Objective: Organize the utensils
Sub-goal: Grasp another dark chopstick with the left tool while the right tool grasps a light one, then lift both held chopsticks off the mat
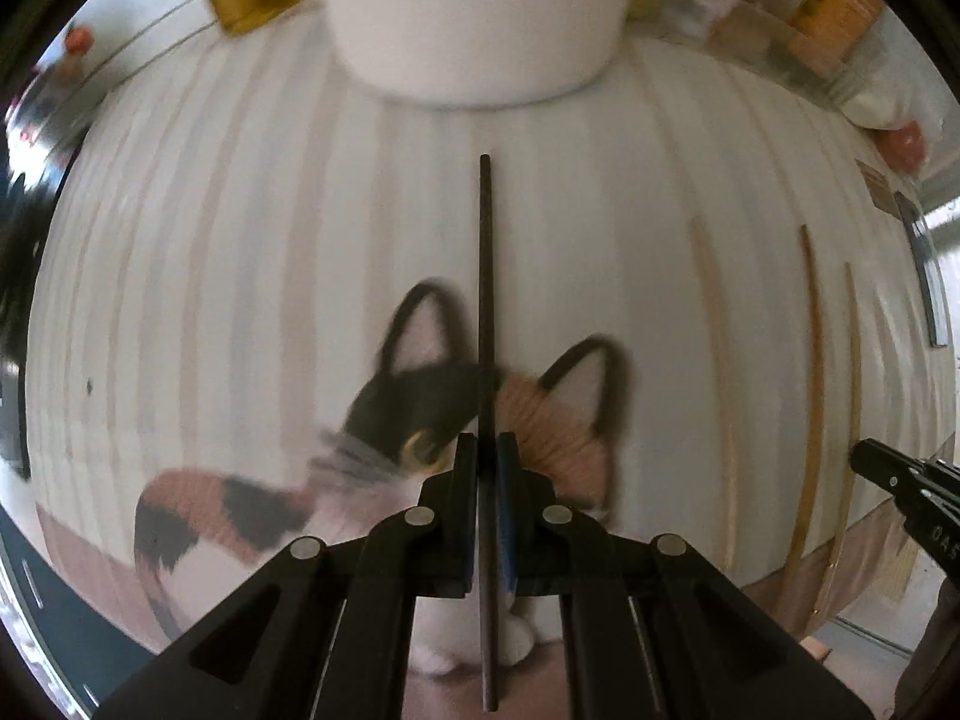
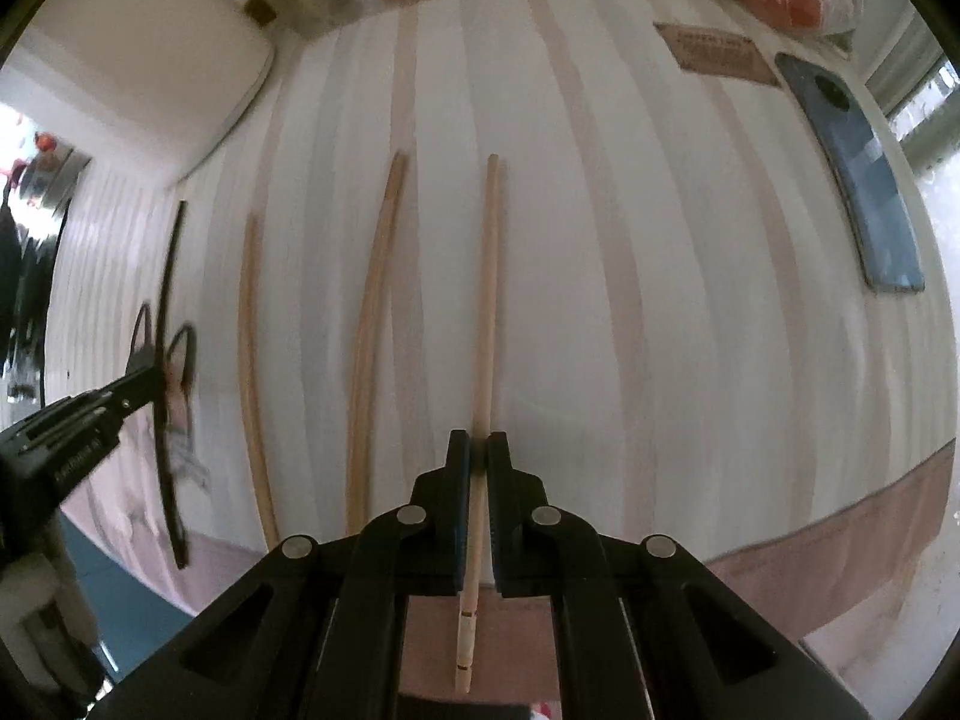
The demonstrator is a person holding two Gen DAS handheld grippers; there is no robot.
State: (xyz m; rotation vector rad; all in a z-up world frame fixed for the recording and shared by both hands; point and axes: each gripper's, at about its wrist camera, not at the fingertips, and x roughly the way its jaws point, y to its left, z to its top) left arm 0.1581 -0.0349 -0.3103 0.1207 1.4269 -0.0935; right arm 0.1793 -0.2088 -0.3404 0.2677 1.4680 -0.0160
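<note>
— Where's the black chopstick [image 1: 486,324]?
— Clamped in the left gripper [image 1: 487,450], lying across the cat picture [image 1: 540,420] on the striped cloth [image 1: 240,240], below the white pot [image 1: 474,18]

— And the right gripper [image 2: 474,450]?
— Clenched on a wooden chopstick [image 2: 487,300]. Two more wooden chopsticks [image 2: 375,324] lie between it and the cat picture, well apart from the phone [image 2: 864,180]

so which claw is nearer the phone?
Right. The right claw, shut on a wooden chopstick, sits left of the phone; the left claw is much further left, gripping the black chopstick.
</note>
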